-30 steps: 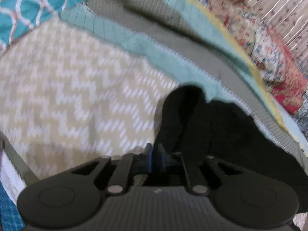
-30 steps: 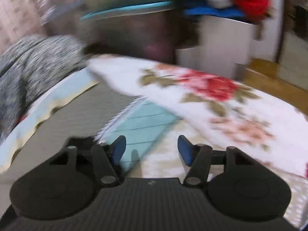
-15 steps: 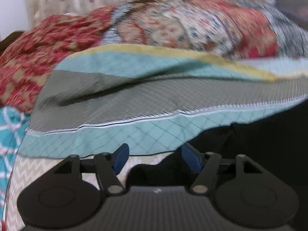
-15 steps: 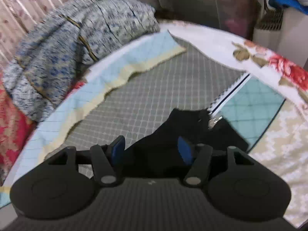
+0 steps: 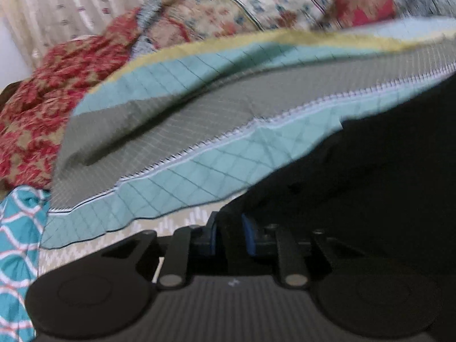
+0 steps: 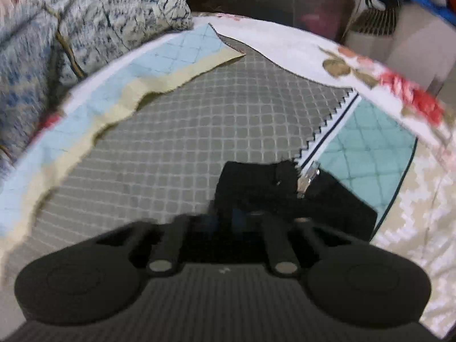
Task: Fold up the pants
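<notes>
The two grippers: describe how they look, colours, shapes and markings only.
The left gripper and the right gripper look alike: a matte black body with fine ribbing, a round disc on each side, black link arms with silver pivot pins, blue finger pads, and a small pale mark at centre. No cables or sleeves show.

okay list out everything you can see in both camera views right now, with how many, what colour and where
pants: one, black, on the grey checked part of the quilt, held at both grippers
zipper pull: one, silver, on the pants' far edge
patchwork quilt: one, grey, teal, light blue, yellow and beige chevron panels, spread under the pants
floral sheet: one, white with red flowers, right of the quilt
blue-and-white blanket: one, bundled far left
red floral bedding: one, heaped left, behind the quilt
teal patterned cloth: one, lower left
left gripper: black, blue pads, closed on pants
right gripper: black, closed on pants
</notes>
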A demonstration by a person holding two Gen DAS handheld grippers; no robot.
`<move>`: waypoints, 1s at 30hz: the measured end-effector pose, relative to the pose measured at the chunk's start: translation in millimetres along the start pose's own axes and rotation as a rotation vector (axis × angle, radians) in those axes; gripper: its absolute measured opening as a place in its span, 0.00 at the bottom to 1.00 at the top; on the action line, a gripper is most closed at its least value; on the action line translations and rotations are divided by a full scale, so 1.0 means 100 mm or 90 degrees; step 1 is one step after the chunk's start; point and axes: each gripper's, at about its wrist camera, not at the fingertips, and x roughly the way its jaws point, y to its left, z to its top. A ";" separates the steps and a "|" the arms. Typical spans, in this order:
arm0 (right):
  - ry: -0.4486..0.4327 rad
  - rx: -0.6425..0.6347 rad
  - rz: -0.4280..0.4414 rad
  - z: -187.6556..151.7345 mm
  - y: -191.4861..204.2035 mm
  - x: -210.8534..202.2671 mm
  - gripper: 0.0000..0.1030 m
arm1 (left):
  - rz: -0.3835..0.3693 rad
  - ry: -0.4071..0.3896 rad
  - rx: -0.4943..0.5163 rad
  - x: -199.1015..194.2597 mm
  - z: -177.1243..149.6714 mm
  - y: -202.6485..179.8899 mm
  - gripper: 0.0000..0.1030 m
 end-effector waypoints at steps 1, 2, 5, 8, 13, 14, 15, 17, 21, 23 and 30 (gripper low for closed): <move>-0.006 0.022 0.018 0.02 -0.08 -0.06 0.08 | 0.004 -0.009 -0.011 -0.06 0.02 0.03 0.16; -0.017 0.044 0.039 0.03 -0.18 -0.14 0.08 | 0.008 -0.021 -0.020 -0.14 0.02 0.05 0.16; -0.045 0.113 0.116 0.07 -0.47 -0.46 0.08 | 0.018 -0.059 -0.040 -0.46 0.04 0.12 0.16; -0.066 0.131 0.179 0.08 -0.77 -0.86 0.08 | 0.020 -0.099 -0.068 -0.85 0.01 0.20 0.16; -0.090 0.163 0.262 -0.08 -1.44 -1.53 0.07 | 0.017 -0.139 -0.113 -1.44 -0.26 0.31 0.16; -0.091 0.170 0.272 -0.14 -1.59 -1.64 0.07 | 0.018 -0.143 -0.120 -1.56 -0.34 0.32 0.16; -0.094 0.179 0.282 -0.21 -1.72 -1.74 0.07 | 0.016 -0.148 -0.128 -1.68 -0.45 0.33 0.16; -0.093 0.201 0.299 -0.40 -2.08 -1.92 0.07 | 0.009 -0.155 -0.147 -1.89 -0.67 0.33 0.16; -0.090 0.240 0.299 -0.73 -2.71 -2.17 0.07 | -0.012 -0.161 -0.178 -2.23 -1.11 0.34 0.16; -0.085 0.254 0.284 -0.94 -3.02 -2.25 0.07 | -0.017 -0.157 -0.187 -2.32 -1.30 0.33 0.16; -0.028 0.257 0.199 -1.66 -3.61 -2.09 0.15 | -0.051 -0.041 -0.239 -2.08 -1.85 0.24 0.29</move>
